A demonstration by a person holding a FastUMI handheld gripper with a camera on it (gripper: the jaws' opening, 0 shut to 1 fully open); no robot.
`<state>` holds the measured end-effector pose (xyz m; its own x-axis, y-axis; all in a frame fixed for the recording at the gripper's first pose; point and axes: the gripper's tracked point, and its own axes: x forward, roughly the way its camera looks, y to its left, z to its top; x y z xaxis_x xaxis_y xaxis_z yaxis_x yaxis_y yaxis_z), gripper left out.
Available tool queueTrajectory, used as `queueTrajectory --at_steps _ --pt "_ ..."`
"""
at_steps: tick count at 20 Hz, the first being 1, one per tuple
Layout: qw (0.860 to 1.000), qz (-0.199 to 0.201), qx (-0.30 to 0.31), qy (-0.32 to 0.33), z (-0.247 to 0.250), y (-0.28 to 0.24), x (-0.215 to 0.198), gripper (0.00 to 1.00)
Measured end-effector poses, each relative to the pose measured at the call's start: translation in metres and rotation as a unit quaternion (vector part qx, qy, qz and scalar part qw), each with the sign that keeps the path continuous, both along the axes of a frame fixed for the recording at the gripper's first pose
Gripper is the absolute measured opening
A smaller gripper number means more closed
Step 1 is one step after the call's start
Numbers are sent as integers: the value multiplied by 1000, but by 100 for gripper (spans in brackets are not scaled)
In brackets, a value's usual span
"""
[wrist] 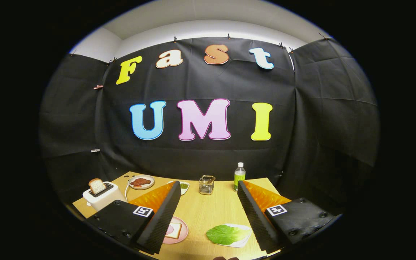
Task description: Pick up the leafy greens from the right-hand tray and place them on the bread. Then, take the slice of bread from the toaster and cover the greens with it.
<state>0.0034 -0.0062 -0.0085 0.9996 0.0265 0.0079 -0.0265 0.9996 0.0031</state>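
- Fingers of the gripper (208,213) are spread wide apart, nothing held between them
- leafy greens (226,234) lie on a white tray (243,238) down in the gap, close to the right finger
- pink plate (179,235) with a slice of bread (174,230) peeks out beside the left finger
- white toaster (103,195) off to the left has a toast slice (96,185) sticking up out of its slot
- further back on the wooden table (208,209): plate of meat (141,181), small glass jar (207,184), green bottle (239,176)

tongs (208,213) apart, leafy greens (226,234) perhaps between
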Motion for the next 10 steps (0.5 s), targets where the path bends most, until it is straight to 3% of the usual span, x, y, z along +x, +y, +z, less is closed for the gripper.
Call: queueTrajectory --at_steps 5,10 --pt "999 18 13 25 -18 -1 3 98" --pt "998 24 -12 63 -49 -18 15 98"
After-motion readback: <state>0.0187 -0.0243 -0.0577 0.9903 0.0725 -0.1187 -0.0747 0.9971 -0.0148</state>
